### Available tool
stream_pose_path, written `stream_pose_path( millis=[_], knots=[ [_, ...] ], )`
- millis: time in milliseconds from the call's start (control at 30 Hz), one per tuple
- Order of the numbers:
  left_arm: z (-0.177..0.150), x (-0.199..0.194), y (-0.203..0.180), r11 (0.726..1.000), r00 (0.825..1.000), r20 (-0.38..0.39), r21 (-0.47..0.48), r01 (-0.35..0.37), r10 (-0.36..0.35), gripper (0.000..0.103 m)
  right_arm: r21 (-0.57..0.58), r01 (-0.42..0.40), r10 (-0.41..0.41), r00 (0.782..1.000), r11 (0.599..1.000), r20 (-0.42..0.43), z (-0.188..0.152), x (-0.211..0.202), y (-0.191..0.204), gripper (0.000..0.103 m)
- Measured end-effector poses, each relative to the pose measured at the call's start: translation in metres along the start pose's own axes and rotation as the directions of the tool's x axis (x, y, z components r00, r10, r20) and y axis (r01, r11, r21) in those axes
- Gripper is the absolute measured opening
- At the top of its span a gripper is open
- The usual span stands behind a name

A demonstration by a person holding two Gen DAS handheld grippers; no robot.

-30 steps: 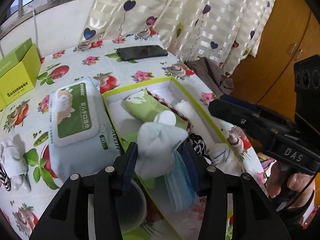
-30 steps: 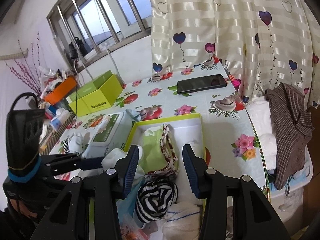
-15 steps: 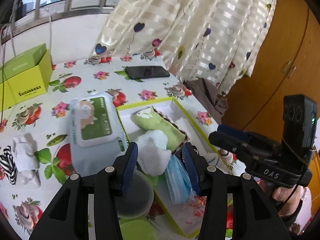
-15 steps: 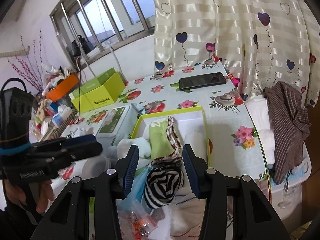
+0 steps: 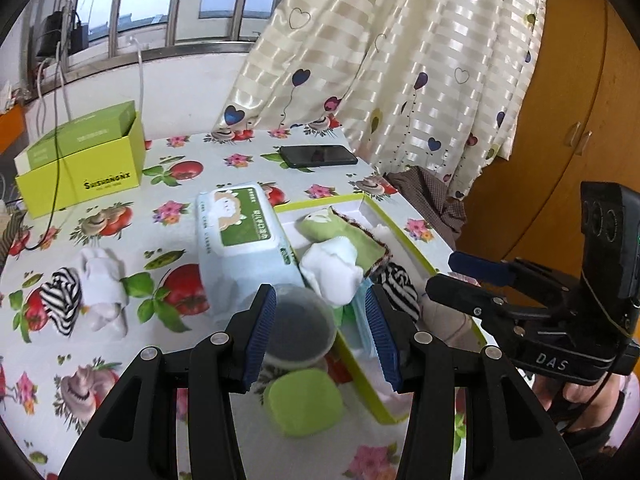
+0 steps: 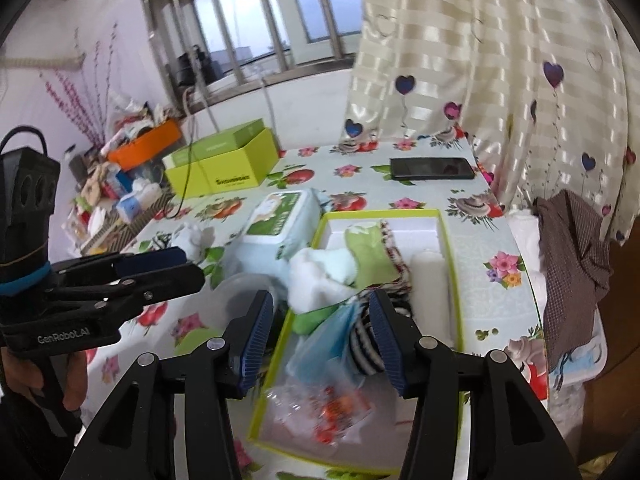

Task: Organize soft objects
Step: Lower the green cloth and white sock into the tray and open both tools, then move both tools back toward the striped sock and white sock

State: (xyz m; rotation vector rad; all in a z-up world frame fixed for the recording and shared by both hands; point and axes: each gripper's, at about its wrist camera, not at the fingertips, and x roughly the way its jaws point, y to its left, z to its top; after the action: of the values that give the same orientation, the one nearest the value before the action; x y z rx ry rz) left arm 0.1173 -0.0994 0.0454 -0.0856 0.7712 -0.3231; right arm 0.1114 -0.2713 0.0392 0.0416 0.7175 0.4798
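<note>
Both grippers have backed away from the green-rimmed box (image 6: pixel 450 264) since a second ago; the left gripper (image 5: pixel 322 326), which then clamped the white rolled sock (image 5: pixel 331 270), has let it go, and the sock now lies on the box's left edge, against the green sock (image 5: pixel 340 234). Its jaws stand apart with nothing between the pads (only a clear plastic cup (image 5: pixel 298 330) shows below them). The right gripper (image 6: pixel 322 338) has just been opening further, and its pads press on nothing; the black-and-white striped sock (image 6: pixel 366 350) lies in the box under its right finger.

Only the left wrist view shows the loose pair on the tablecloth (image 5: pixel 240 168), a white sock (image 5: pixel 102 280) beside a second striped sock (image 5: pixel 60 304), left of the wet-wipes pack (image 5: pixel 240 236). Only the right wrist view shows the box's near end, with a clear plastic bag (image 6: pixel 320 416) and a blue mask (image 6: pixel 332 340).

Each gripper points down at a slant, a hand (image 5: pixel 576 396) gripping the right one's handle.
</note>
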Motion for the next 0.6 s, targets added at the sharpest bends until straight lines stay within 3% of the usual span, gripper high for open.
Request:
stream_pose_path(
  millis=[600],
  knots=[
    [-0.041, -0.042, 0.031, 0.996, 0.998, 0.046, -0.071, -0.049, 0.052, 0.048, -0.111, -0.006, 0.002, 1.0, 0.994, -0.028, -0.009, -0.005, 0.062, 0.054]
  ],
)
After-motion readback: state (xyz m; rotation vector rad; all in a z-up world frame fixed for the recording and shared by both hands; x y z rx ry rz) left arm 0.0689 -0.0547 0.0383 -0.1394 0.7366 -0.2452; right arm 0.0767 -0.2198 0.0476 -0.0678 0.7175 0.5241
